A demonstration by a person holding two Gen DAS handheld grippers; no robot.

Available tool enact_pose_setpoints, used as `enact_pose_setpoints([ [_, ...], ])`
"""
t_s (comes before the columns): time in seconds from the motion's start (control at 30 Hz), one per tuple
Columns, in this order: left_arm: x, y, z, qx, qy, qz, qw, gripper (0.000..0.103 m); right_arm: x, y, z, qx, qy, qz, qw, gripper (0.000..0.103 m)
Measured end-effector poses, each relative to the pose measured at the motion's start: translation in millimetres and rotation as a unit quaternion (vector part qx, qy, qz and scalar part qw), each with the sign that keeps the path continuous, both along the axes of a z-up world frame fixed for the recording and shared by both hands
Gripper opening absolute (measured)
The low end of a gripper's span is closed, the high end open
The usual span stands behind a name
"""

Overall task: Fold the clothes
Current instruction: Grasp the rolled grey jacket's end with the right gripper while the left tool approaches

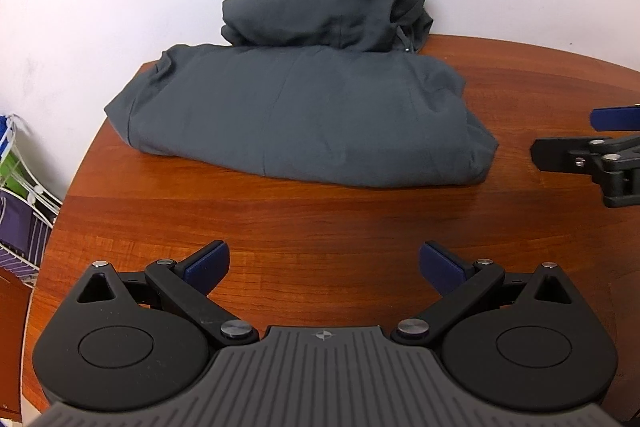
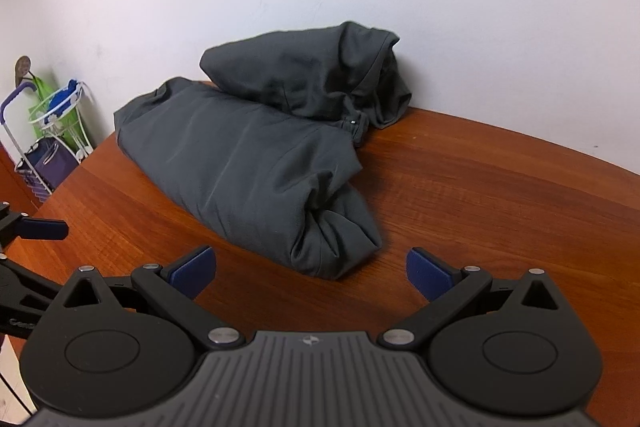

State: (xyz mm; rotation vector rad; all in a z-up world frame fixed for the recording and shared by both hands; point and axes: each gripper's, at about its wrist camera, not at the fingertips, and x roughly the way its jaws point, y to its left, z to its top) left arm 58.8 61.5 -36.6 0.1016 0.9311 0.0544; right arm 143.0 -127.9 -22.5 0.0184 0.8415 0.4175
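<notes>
Both grippers, left [image 1: 324, 267] and right [image 2: 311, 269], hover with jaws spread over the table [image 1: 320, 219] before folded dark-grey clothes [image 1: 296, 115].

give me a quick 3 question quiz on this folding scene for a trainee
1. True or false: the left gripper is shut on the dark grey garment.
2. Multiple choice: where does the bunched upper part of the garment rest? A) against the white wall B) hanging off the near table edge C) in the wire rack
3. Short answer: what surface does the garment lie on?

Key
1. False: its jaws stand open, apart from the cloth.
2. A
3. The wooden table; the right gripper also hovers open over it, near the garment's closest corner.
</notes>
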Motion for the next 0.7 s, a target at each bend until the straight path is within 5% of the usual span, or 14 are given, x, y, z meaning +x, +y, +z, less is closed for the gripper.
enact_pose_setpoints([
  [0.33, 17, 9, -14, -0.001, 0.01, 0.001, 1.0, 0.102, 30, 20, -31, -0.005, 0.019, 0.033, 0.999, 0.102],
  [0.5, 25, 19, -19, -0.002, 0.022, 0.015, 0.9996, 0.102, 44, 37, -49, -0.008, 0.025, 0.069, 0.997, 0.086],
  [0.7, 24, 28, -21, 0.003, 0.022, 0.025, 0.9994, 0.102, 54, 55, -65, -0.021, 0.019, 0.105, 0.994, 0.082],
])
